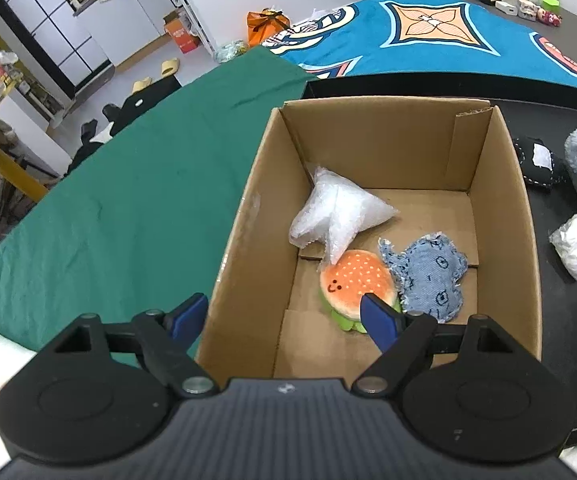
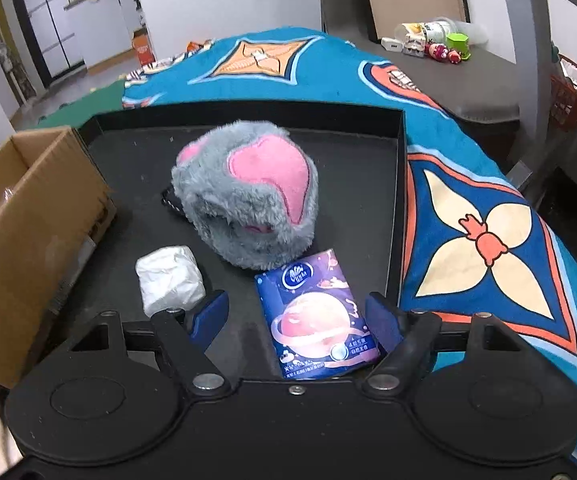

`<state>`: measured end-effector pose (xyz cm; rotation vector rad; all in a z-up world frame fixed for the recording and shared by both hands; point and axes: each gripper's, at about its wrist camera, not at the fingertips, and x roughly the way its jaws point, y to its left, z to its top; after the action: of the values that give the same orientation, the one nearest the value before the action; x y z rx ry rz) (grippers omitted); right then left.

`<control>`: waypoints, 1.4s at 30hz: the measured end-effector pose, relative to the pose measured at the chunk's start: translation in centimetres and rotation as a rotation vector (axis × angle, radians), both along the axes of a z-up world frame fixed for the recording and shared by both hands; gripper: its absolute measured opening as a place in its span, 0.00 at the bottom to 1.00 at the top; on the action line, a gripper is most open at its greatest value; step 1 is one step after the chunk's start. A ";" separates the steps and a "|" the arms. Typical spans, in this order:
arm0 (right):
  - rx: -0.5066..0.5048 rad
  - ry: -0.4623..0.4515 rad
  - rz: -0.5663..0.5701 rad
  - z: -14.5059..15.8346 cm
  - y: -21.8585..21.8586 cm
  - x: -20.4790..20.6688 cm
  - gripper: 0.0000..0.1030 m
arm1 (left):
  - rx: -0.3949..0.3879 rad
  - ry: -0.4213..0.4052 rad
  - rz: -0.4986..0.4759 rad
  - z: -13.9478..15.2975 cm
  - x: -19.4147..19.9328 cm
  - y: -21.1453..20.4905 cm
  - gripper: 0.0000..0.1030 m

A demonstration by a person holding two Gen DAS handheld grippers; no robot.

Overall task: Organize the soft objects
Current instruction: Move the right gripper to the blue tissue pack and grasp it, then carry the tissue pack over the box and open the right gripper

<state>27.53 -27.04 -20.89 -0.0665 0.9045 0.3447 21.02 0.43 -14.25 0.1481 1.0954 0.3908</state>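
Note:
A cardboard box point(image 1: 488, 168) holds a plush burger point(image 1: 354, 284), a denim plush point(image 1: 428, 276) and a white bubble-wrap pouch point(image 1: 336, 212). My left gripper point(image 1: 284, 316) is open and empty above the box's near left wall. In the right wrist view, a grey and pink furry plush point(image 2: 248, 192), a white wrapped bundle point(image 2: 168, 280) and a blue tissue pack point(image 2: 320, 316) lie on a black tray point(image 2: 368, 200). My right gripper point(image 2: 298, 318) is open, with the tissue pack between its fingers.
A green cloth point(image 1: 136, 184) lies left of the box. A blue patterned blanket point(image 2: 488, 220) lies right of and behind the tray. A black fabric item point(image 1: 536, 160) sits by the grey plush. The box also shows at the left in the right wrist view point(image 2: 28, 216).

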 end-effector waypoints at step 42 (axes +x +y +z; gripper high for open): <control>-0.014 -0.099 0.099 6.2 3.9 -3.3 0.49 | -0.071 -0.036 -0.042 1.5 -1.8 1.8 0.80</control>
<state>24.22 -23.16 -14.72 -0.1407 0.8078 0.4234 19.18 2.24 -12.78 0.1005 1.0672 0.3148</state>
